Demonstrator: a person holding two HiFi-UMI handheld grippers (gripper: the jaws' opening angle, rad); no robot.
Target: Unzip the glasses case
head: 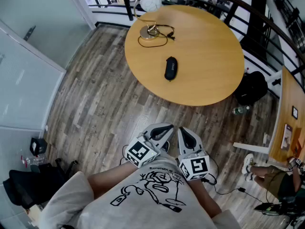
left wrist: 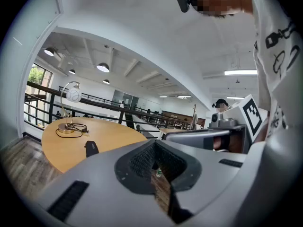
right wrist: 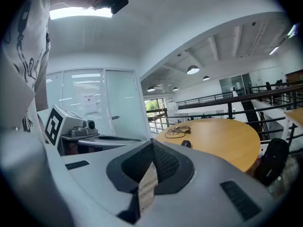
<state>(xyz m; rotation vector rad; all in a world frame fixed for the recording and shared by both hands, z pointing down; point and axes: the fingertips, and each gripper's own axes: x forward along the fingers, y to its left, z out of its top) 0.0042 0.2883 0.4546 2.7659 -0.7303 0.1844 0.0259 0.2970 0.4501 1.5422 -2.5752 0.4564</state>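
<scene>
Left gripper (head: 165, 127) and right gripper (head: 186, 131) sat side by side in the head view, low in front of the person and over the wood floor (head: 95, 104). Both were clenched with nothing in them. The black glasses case (head: 170, 68) lay on the round table (head: 214, 61), well apart from them and near a lamp (head: 147, 13).

In the left gripper view, the jaws met at their tips, and the case (left wrist: 91, 148) lay far off on the left.

In the right gripper view, the jaws were pressed together too, with the case (right wrist: 186, 144) far ahead on the table.
</scene>
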